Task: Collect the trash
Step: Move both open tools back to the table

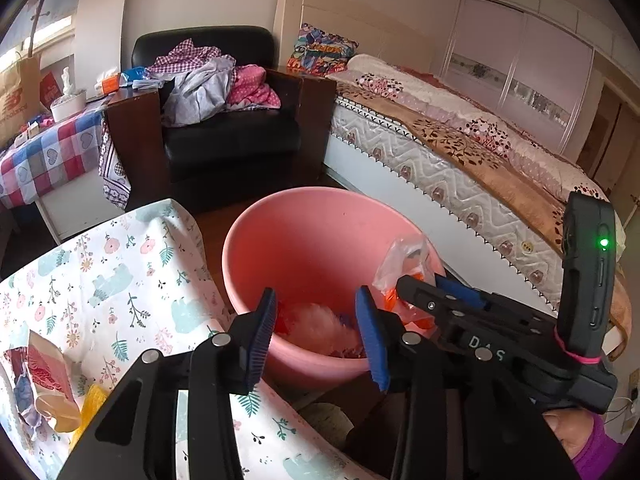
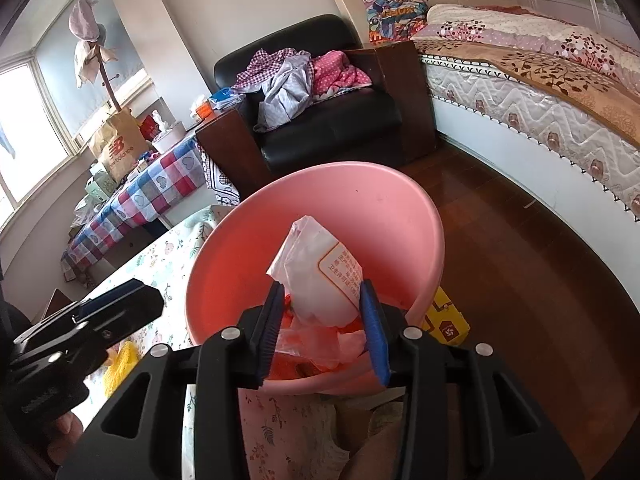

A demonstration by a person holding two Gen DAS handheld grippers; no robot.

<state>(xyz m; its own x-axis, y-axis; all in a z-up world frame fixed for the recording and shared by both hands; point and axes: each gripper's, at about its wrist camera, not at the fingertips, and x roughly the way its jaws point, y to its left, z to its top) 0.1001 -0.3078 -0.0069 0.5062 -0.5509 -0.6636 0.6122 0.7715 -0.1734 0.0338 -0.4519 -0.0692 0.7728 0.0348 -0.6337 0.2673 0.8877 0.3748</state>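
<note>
Pink basin (image 2: 400, 216) with plastic wrappers (image 2: 324, 280)

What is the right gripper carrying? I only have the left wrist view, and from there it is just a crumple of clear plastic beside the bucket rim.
Observer: The right gripper is shut on a clear plastic wrapper with a red-bordered label of printed text, held over the pink bucket.
Operator: Anything on the floor by the bucket?
Observer: Yes, a yellow box lies on the wooden floor against the bucket's right side.
Operator: And my left gripper, how does it look from there?
Observer: It shows at the left edge, over the floral cloth; whether it holds anything cannot be told from that view.
</note>
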